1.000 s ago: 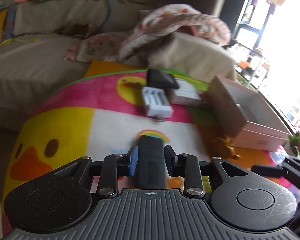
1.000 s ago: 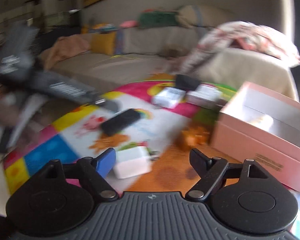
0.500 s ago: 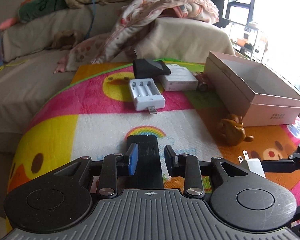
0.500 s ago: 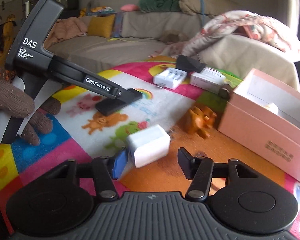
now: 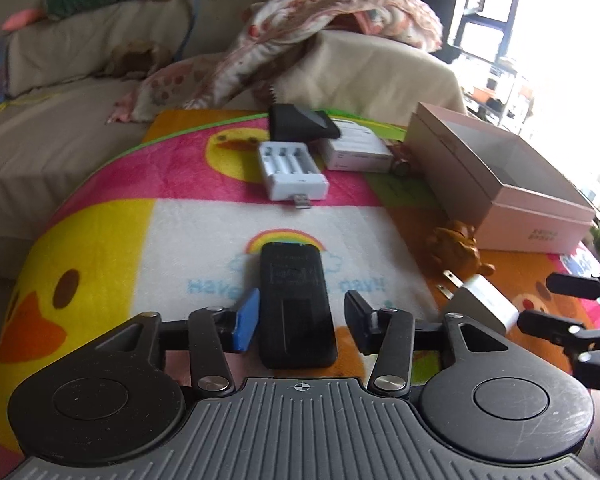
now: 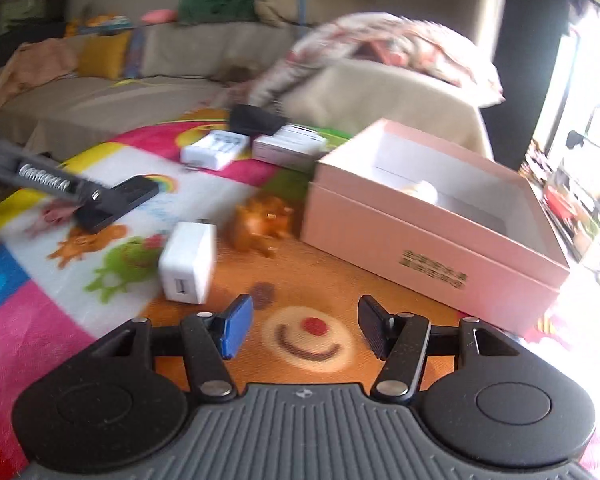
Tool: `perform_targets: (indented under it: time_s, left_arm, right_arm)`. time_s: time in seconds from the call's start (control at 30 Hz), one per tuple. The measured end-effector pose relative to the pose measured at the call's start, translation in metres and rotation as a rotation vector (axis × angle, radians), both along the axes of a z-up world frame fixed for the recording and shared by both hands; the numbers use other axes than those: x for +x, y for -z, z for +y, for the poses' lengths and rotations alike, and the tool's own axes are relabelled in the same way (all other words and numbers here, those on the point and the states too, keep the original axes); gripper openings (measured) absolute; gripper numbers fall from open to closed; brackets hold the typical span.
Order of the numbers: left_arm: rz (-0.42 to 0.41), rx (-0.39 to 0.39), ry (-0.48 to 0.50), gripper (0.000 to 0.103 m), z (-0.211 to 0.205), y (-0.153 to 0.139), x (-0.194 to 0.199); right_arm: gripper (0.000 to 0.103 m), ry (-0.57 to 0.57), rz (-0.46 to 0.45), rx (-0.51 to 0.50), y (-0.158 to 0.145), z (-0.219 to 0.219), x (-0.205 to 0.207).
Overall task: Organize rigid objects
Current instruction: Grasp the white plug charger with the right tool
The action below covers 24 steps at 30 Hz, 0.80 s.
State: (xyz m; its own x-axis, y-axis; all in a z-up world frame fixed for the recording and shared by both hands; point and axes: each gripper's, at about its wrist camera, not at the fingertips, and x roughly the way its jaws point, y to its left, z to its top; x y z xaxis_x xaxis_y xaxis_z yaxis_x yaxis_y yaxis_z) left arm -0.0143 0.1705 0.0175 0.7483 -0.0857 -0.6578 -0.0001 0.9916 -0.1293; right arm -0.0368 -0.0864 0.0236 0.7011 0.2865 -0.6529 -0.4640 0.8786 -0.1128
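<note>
Straddling the black remote (image 5: 296,304), the left gripper (image 5: 302,320) is held with its jaws apart, nothing yet clamped (a grasp is judged to be set up). The remote, a flat dark slab, is laid lengthwise on the cartoon blanket (image 5: 100,240). Further right, the right gripper (image 6: 304,328) is kept wide and empty, just beside the white charger (image 6: 188,268), with the pink box (image 6: 432,248) near for collecting.

Cartoon mat (image 5: 100,240) under scattered gadgets (image 5: 292,176)
</note>
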Motion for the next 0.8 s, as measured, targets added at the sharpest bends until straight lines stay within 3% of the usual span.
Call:
perform_targets:
  time_s: [0.13,0.33,0.4,0.53,0.7,0.8]
  left_arm:
    - [-0.002,0.000,0.048,0.060,-0.008,0.001,0.004]
    - [0.004,0.026,0.061,0.056,-0.015,0.002,0.005]
    - [0.006,0.035,0.046,0.050,-0.016,0.001,0.004]
    - [-0.005,0.036,0.014,0.049,-0.016,0.003,0.002]
    - [-0.025,0.067,0.011,0.049,-0.021,0.005,-0.001]
    - [-0.038,0.041,0.005,0.049,-0.017,0.006,-0.003]
  right_arm:
    - [0.073,-0.077,0.016,0.130,-0.013,-0.006,-0.010]
    - [0.075,-0.178,-0.075,-0.053,-0.001,0.034,-0.017]
    - [0.075,-0.115,-0.089,-0.089,0.000,0.038,-0.007]
    - [0.075,0.093,-0.203,-0.258,0.007,0.036,0.007]
    - [0.077,0.021,-0.020,-0.013,-0.004,0.018,0.009]
    - [0.077,-0.045,-0.019,-0.021,-0.001,0.034,0.010]
